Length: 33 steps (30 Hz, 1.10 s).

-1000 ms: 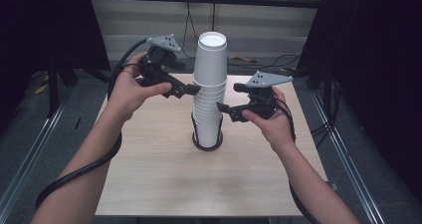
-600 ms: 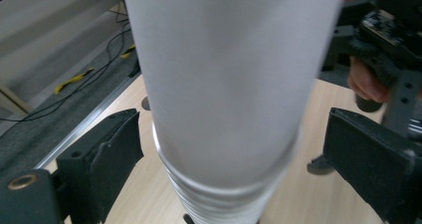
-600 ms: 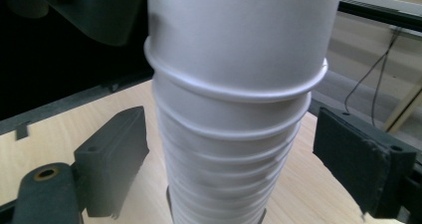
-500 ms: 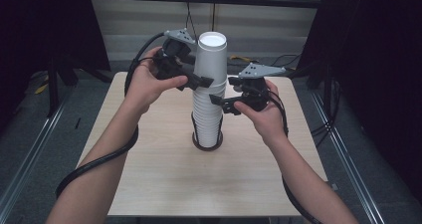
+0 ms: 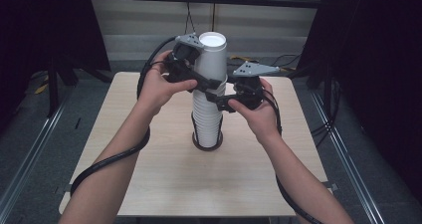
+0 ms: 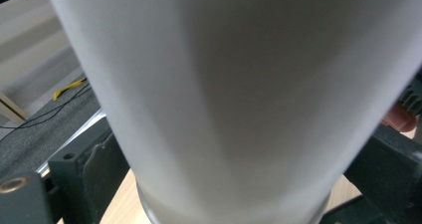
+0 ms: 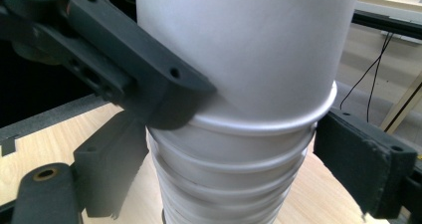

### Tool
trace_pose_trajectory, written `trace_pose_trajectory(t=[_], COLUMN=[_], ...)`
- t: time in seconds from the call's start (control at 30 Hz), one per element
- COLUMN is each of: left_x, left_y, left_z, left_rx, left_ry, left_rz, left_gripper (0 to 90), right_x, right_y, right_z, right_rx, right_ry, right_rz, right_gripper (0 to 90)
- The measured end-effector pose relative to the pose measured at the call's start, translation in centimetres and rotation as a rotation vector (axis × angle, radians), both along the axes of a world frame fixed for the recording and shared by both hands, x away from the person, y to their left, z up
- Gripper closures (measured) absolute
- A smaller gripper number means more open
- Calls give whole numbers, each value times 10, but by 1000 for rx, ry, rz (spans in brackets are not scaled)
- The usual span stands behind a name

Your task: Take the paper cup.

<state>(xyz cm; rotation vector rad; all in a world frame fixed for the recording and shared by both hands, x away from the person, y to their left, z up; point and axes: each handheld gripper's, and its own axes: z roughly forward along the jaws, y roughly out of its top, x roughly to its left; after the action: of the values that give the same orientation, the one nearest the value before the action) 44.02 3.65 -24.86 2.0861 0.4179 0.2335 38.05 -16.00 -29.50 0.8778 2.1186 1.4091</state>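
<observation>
A tall stack of white paper cups point(image 5: 207, 112) stands mid-table point(image 5: 149, 179), left gripper point(image 5: 211, 83) jaws just opened around the top cup point(image 5: 211, 57), right gripper point(image 5: 218, 102) spread astride the stack below; uneven pull could topple it

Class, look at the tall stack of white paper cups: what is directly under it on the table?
A dark ring-shaped base sits under the stack of white paper cups, resting on the wooden table. Only its outer edge shows; the cups cover its middle, so whether it is a ring or a solid disc cannot be told.
</observation>
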Motion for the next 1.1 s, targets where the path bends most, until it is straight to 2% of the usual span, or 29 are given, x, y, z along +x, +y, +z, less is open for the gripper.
trace_pose_trajectory(t=[0.23, 0.37, 0.4, 0.43, 0.63, 0.67, 0.73, 0.77, 0.9, 0.97, 1.1], left_x=[-2, -2, -1, -1, -2, -3, -3, -2, -3, -3, -2], left_y=[-1, 1, 3, 4, 3, 4, 5, 6, 5, 5, 3], left_z=[0, 2, 5, 7, 11, 11, 12, 12, 12, 8, 0], left_rx=[-2, -36, -66, -71, -55, -77, -89, -116, -116, -119, -92], left_ry=[-10, -5, -2, -1, -9, -15, -16, -3, -10, -34, -25], left_rz=[14, 18, 27, 22, 28, 35, 36, 40, 40, 33, 27], left_gripper=[75, 83, 110, 115, 126, 129, 132, 139, 140, 132, 106], right_x=[1, 1, 1, 1, 1, 1, 1, 1, 1, 1, 0], right_y=[1, 1, 1, 1, 1, 0, 0, 1, 1, 1, 1], right_z=[0, -1, -1, -2, -2, -3, -3, -3, -3, -3, -3], right_rx=[-2, 4, 9, 12, 14, 16, 18, 10, 3, 2, 4], right_ry=[-3, -2, 1, 2, 1, -2, -1, -2, -1, 0, -2], right_rz=[-4, -3, -2, -2, -3, -4, -4, -4, -5, -5, -6], right_gripper=[129, 127, 124, 124, 124, 123, 123, 123, 123, 123, 123])
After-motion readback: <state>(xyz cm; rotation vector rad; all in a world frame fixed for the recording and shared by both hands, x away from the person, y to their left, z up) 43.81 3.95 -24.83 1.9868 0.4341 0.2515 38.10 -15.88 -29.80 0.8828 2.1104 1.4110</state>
